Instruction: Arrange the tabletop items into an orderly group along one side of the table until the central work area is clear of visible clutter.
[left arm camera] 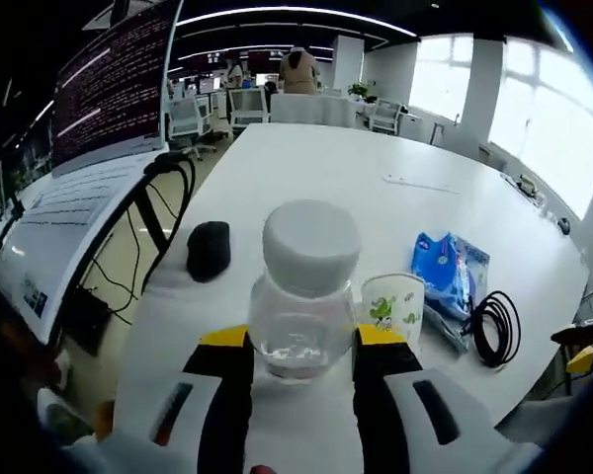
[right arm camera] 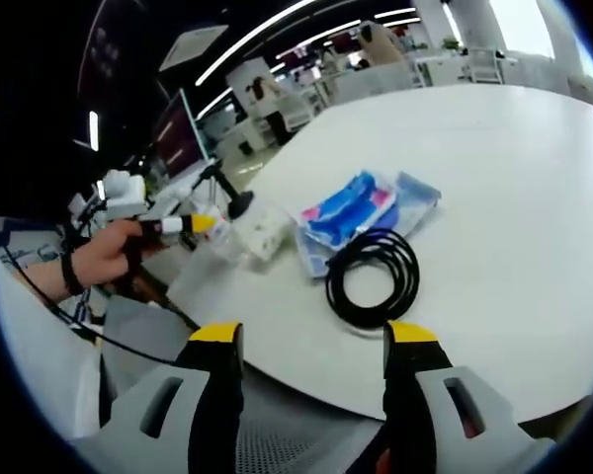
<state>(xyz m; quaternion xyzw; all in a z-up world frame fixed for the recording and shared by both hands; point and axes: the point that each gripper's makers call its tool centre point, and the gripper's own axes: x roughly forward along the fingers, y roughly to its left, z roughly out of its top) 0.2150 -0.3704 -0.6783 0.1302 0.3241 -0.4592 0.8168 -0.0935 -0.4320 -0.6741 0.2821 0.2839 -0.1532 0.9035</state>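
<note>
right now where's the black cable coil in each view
Left gripper view: the cable coil lies at the right, near the table's edge, just right of the blue packet.
Right gripper view: the coil sits centre, above the right tongs, touching the packet's near end.
Shared landmark: the blue packet, next to the coil in both.

No wording can be read anywhere. The large screen (left arm camera: 114, 84) at ten o'clock in the left gripper view carries rows of pale text too blurred to make out. The paper cup (left arm camera: 393, 307) bears only green printed figures, no legible letters.
</note>
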